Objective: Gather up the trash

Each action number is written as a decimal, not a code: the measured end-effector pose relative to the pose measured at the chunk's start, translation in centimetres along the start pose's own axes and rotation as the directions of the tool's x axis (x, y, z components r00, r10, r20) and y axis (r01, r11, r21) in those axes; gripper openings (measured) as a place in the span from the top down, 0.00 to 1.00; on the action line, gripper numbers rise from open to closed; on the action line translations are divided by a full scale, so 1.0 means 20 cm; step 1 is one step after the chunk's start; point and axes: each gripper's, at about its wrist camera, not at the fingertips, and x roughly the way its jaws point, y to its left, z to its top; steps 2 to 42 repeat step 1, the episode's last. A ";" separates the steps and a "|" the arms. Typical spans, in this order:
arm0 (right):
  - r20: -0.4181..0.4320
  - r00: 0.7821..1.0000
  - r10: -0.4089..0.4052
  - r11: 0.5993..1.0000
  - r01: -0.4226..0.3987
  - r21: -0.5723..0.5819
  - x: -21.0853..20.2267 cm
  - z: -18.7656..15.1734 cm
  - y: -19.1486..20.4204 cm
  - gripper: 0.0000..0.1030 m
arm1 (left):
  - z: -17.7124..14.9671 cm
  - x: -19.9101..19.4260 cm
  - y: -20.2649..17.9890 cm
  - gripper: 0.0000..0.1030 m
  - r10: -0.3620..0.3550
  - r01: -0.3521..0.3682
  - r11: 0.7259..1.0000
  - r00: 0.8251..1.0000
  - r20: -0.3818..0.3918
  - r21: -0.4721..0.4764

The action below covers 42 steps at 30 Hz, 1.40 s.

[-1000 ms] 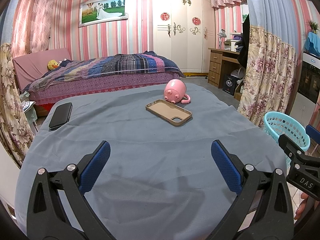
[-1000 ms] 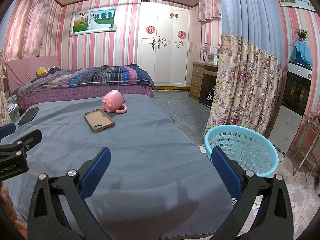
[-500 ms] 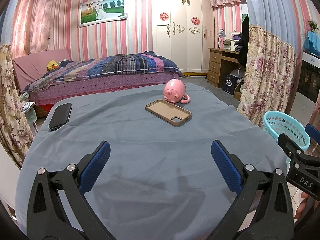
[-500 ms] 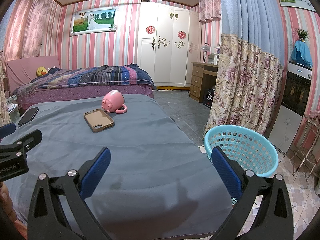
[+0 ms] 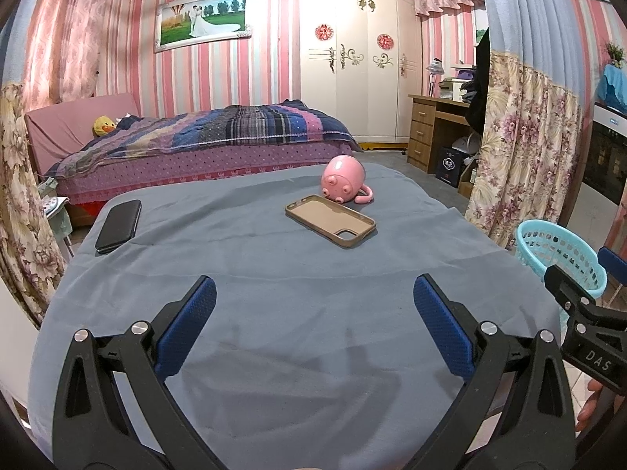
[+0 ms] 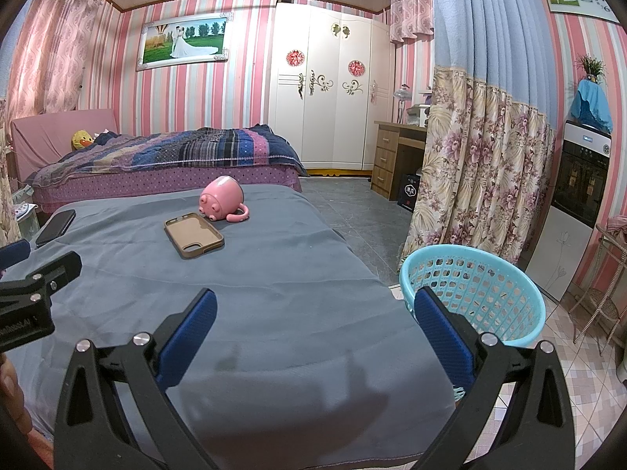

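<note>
Basket: round turquoise plastic lattice basket [image 6: 474, 293] on the tiled floor just beside the table's right edge; contents not discernible.
Left gripper [image 5: 313, 305]: blue-padded jaws spread wide, holding nothing, above the grey cloth-covered table [image 5: 274, 313].
Right gripper [image 6: 315, 307]: likewise wide apart, unladen.
Tabletop: pink pig-shaped mug [image 5: 345, 178] on its side, tan phone case [image 5: 331, 225], black phone [image 5: 118, 225].
Trash: none discernible.
</note>
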 end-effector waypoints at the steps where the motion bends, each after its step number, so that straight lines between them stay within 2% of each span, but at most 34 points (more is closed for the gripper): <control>1: 0.001 1.000 0.000 1.000 0.000 0.000 0.00 0.00 0.00 0.04 | 0.00 0.00 0.00 0.05 0.001 -0.001 1.000 1.000 0.000 0.000; 42: 0.001 1.000 0.000 1.000 0.000 0.000 0.00 0.00 0.00 0.04 | 0.00 0.00 0.00 0.05 0.001 -0.001 1.000 1.000 0.000 0.000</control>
